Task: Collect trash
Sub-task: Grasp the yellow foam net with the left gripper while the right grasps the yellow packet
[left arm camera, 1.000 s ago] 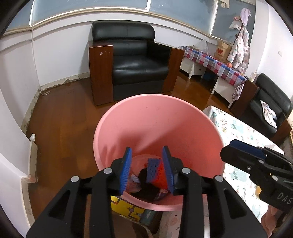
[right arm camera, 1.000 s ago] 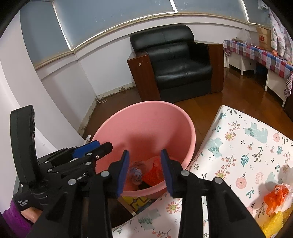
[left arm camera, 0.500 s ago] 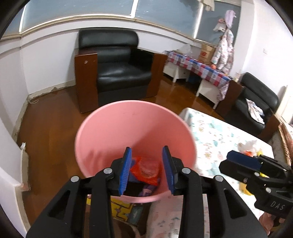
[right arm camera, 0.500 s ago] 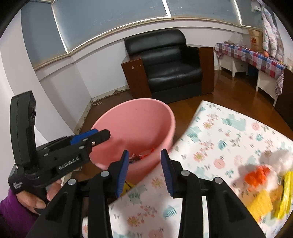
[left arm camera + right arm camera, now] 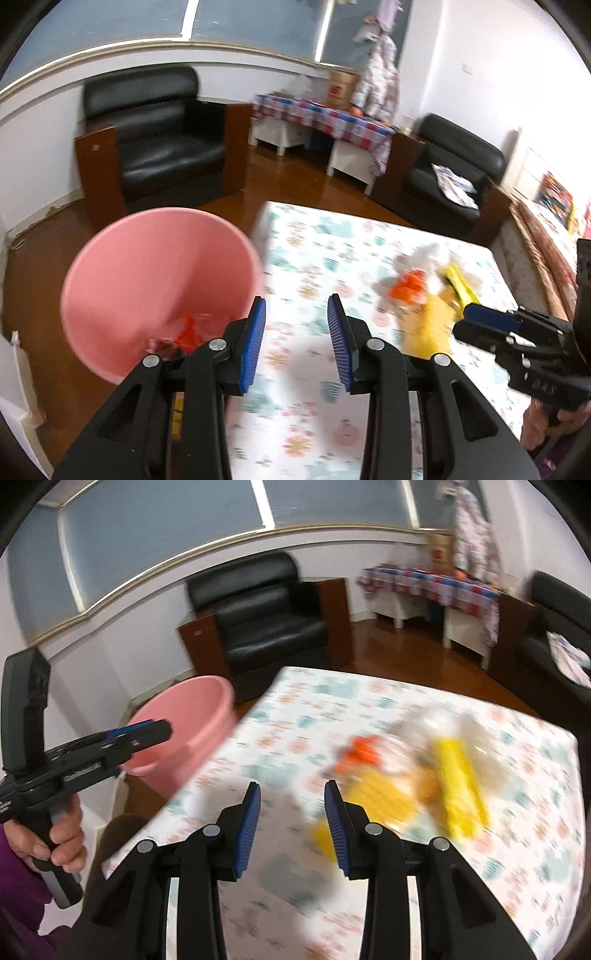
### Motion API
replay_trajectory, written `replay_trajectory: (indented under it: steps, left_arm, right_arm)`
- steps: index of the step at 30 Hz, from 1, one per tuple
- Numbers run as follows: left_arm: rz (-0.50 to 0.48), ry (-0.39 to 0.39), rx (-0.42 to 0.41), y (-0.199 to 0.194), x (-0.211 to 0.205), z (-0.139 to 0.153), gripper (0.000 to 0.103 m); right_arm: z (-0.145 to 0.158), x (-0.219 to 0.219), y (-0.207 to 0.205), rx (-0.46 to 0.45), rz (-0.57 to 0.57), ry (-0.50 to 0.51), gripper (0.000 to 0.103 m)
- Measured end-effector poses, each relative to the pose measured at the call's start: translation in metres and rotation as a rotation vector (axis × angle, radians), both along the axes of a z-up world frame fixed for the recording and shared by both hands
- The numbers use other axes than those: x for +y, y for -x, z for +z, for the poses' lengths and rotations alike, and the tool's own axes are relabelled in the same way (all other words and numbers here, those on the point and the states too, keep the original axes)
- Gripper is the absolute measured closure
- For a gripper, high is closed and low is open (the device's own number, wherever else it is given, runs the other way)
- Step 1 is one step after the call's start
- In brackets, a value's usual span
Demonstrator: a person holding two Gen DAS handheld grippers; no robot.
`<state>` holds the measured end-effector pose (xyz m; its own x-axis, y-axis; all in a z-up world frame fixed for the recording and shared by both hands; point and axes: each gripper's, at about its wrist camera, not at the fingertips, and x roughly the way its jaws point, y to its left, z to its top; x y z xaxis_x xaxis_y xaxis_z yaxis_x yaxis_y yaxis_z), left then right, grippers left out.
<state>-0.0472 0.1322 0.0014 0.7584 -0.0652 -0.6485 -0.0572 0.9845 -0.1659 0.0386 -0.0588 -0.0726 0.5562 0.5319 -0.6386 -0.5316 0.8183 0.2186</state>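
Hovering over the floral tablecloth (image 5: 295, 417), left gripper (image 5: 296, 341) and right gripper (image 5: 291, 825) are both showing fingers apart, gripping nothing. Trash pile (image 5: 417, 768), blurred, possibly wrappers, is lying far right on the cloth; pink bin (image 5: 155, 280) is sitting left, beside the table.

The left wrist view looked forward along the left gripper (image 5: 295, 332) from above the table (image 5: 314, 424) edge, close to the pink bucket (image 5: 147, 266) at its left. The right wrist view looked along the right gripper (image 5: 291, 816) from further right, over the tabletop. Both faced the black armchair (image 5: 266, 620) and shared the bucket, table and blurred trash pile (image 5: 424, 775).
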Motion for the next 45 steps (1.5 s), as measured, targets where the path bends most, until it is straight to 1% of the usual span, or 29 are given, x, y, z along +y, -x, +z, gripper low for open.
replay_trajectory:
  steps: [5, 8, 11, 13, 16, 19, 22, 23, 24, 28, 29, 33, 38, 42, 45]
  left_arm:
    - [-0.093, 0.026, 0.030, -0.009, -0.034, -0.006, 0.068]
    - [-0.156, 0.025, 0.057, -0.018, -0.058, -0.011, 0.068]
    - [-0.216, 0.032, 0.086, -0.027, -0.078, -0.017, 0.068]
    - [-0.242, 0.052, 0.104, -0.032, -0.090, -0.023, 0.068]
    - [-0.267, 0.063, 0.144, -0.043, -0.105, -0.033, 0.068]
    - [-0.282, 0.037, 0.170, -0.051, -0.120, -0.044, 0.068]
    - [-0.286, -0.006, 0.201, -0.057, -0.129, -0.054, 0.068]
    - [-0.288, -0.018, 0.214, -0.058, -0.131, -0.058, 0.068]
    - [-0.287, -0.023, 0.222, -0.060, -0.133, -0.061, 0.068]
    - [-0.279, -0.030, 0.250, -0.062, -0.135, -0.070, 0.068]
    - [-0.277, -0.038, 0.255, -0.063, -0.137, -0.072, 0.068]
    - [-0.268, -0.061, 0.262, -0.063, -0.137, -0.077, 0.068]
    - [-0.261, -0.070, 0.258, -0.062, -0.138, -0.080, 0.068]
    - [-0.255, -0.088, 0.251, -0.060, -0.138, -0.080, 0.068]
    - [-0.244, -0.077, 0.253, -0.060, -0.136, -0.081, 0.068]
  right_arm:
    - [-0.009, -0.056, -0.005, 0.025, -0.124, -0.017, 0.068]
    - [-0.012, -0.081, -0.005, 0.034, -0.168, -0.038, 0.068]
    - [-0.013, -0.097, -0.003, 0.033, -0.186, -0.034, 0.068]
    - [-0.014, -0.101, -0.004, 0.032, -0.193, -0.035, 0.067]
    - [-0.018, -0.111, -0.005, 0.044, -0.198, -0.048, 0.064]
    - [-0.020, -0.107, -0.010, 0.057, -0.186, -0.058, 0.063]
    - [-0.022, -0.106, -0.015, 0.056, -0.162, -0.059, 0.063]
    - [-0.022, -0.105, -0.017, 0.055, -0.152, -0.062, 0.061]
    - [-0.023, -0.103, -0.021, 0.056, -0.135, -0.062, 0.057]
    - [-0.025, -0.095, -0.035, 0.044, -0.115, -0.024, 0.056]
    - [-0.025, -0.092, -0.039, 0.031, -0.115, 0.000, 0.055]
    - [-0.030, -0.088, -0.057, 0.019, -0.120, 0.052, 0.054]
    - [-0.047, -0.081, -0.078, 0.066, -0.107, 0.078, 0.054]
    - [-0.056, -0.080, -0.084, 0.055, -0.132, 0.114, 0.054]
    - [-0.063, -0.080, -0.087, 0.074, -0.150, 0.125, 0.054]
